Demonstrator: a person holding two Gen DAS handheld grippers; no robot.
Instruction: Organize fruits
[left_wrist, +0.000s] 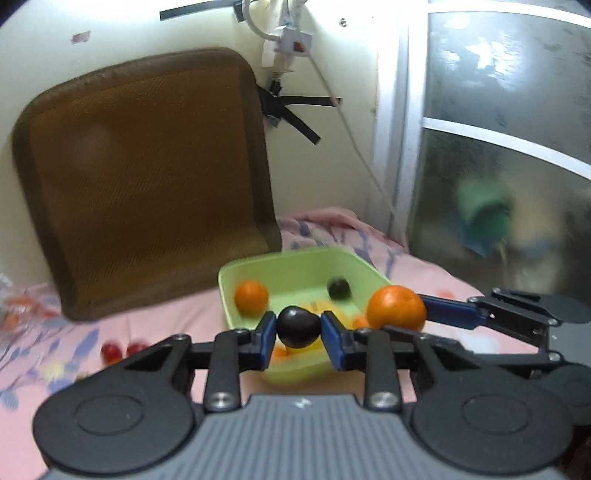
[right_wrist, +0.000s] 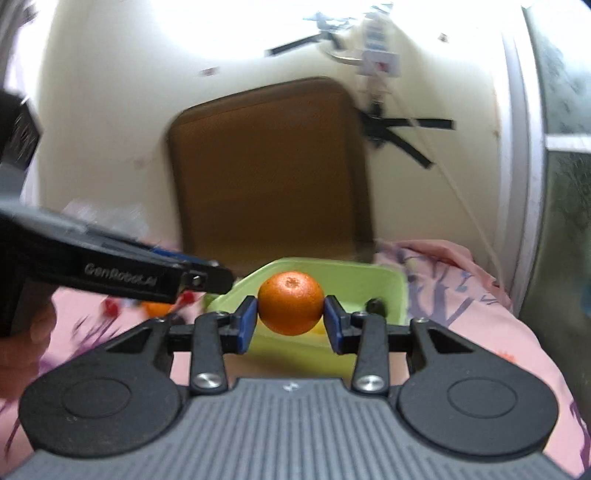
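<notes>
A: How does the left gripper (left_wrist: 298, 328) sit?

B: It points forward and level over the near rim of the green tub (left_wrist: 258, 267), its blue fingers (left_wrist: 267, 332) pinching a dark plum (left_wrist: 298, 326) between the pads. The plum bulges above and below the pads.

A: And the right gripper (right_wrist: 290, 319)?

B: Also level, aimed at the same tub. Its fingers are closed on an orange (right_wrist: 290, 302), one pad on each side, the stem scar turned up. In the left wrist view that orange shows just right of the left fingers, with the right gripper reaching in from the right edge.

A: What lies beyond the fingertips?

B: Inside the tub, a second orange (left_wrist: 251, 298) sits ahead and left of the left fingers, near the tub's left wall. A small dark fruit (left_wrist: 339, 288) sits ahead and right, toward the far wall. Something yellow shows under the plum; it is too blurred to name.

A: Anything outside the tub?

B: Two small red fruits (left_wrist: 120, 350) lie on the pink floral sheet (left_wrist: 55, 350), left of the left fingers. A brown cushion (left_wrist: 144, 177) leans on the wall behind. In the right wrist view, part of a hand (right_wrist: 26, 343) grips the left gripper's handle.
</notes>
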